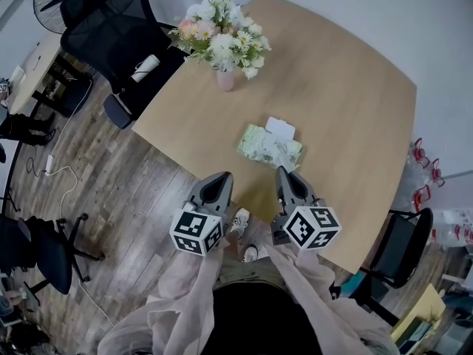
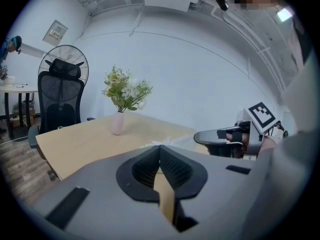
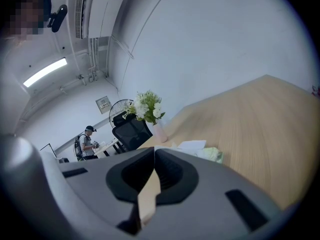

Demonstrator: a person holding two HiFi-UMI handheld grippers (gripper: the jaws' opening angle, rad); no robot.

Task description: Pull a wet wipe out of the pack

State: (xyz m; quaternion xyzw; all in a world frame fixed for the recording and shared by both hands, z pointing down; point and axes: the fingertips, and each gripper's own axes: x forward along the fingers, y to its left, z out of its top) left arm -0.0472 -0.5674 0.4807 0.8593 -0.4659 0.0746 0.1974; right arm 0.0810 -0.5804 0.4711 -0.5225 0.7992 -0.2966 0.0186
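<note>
One wet-wipe pack lies on the bench, well apart from one flower vase and just ahead of two tools, the left tool and the right tool, both clenched on nothing.

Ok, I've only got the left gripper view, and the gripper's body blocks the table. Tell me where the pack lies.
Observer: In the head view, the pack lies flat on the table, just beyond the right gripper.
Operator: Give me its lid.
Observer: A white flap stands open at the pack's far end.
Operator: Now the right jaws.
Observer: In the right gripper view they are shut, with nothing between them.
</note>
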